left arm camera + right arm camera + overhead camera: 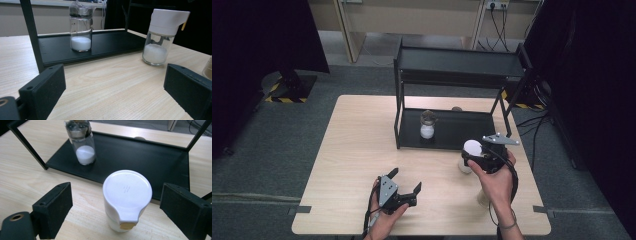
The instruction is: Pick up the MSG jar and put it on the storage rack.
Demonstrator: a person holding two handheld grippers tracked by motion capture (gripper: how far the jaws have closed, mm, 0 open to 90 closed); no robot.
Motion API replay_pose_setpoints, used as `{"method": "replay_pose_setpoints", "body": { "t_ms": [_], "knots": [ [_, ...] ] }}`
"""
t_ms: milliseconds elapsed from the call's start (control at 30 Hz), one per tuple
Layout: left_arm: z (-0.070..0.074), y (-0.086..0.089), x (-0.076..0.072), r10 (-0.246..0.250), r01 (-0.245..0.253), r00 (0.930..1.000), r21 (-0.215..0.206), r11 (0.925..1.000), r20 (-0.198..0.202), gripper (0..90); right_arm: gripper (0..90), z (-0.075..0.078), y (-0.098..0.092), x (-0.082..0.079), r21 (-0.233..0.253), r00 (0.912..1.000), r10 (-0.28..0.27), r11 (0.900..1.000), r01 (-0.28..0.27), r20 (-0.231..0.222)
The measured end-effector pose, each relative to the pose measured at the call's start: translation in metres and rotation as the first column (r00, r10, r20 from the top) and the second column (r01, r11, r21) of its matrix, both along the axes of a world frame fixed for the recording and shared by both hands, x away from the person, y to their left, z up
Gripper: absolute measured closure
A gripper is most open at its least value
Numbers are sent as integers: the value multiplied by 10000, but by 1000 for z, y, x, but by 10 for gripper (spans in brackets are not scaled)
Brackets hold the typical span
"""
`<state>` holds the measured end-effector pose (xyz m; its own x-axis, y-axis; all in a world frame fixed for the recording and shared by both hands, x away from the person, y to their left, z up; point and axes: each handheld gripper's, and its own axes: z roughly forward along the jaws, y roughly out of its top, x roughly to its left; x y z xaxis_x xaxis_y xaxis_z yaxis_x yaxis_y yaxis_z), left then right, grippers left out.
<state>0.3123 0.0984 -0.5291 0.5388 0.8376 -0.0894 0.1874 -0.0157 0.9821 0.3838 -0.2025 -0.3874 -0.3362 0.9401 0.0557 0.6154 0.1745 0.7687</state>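
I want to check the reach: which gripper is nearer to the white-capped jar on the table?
The right gripper is nearer: it hovers just above the white-capped jar, open jaws on either side. The left gripper rests low on the table, well to the jar's left, open.

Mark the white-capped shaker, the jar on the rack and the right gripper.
shaker point(127, 192), right gripper view, cap top.
jar point(80, 43), left gripper view, powder-filled base.
right gripper point(116, 213), right gripper view, between its jaws.
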Motion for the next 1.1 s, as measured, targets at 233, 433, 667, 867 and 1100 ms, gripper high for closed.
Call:
{"method": "replay_pose_setpoints", "body": {
  "t_ms": [233, 433, 667, 867, 1100],
  "knots": [
    [0, 0, 0, -12, 12, 10000, -10, 10000, -19, 34, 158, -1, 2, 15, -288, 9973, 45, 9996, -66, -737],
    [0, 0, 0, -17, 17, 10000, 10, 10000, 6, 34, 188, -4, 1, 25, -415, 9905, 0, 9991, -58, -1375],
    [0, 0, 0, -14, 14, 10000, 11, 10000, 9, 35, 229, -10, 1, 34, -564, 9840, 7, 9984, -109, -1780],
    [0, 0, 0, -16, 16, 10000, 12, 10000, 12, 35, 241, -12, 1, 38, -631, 9819, -22, 9980, -99, -1892],
    [0, 0, 0, -20, 20, 10000, 12, 10000, 16, 36, 264, -14, 5, 44, -1014, 9782, -65, 9947, -149, -2076]
  ]
}}
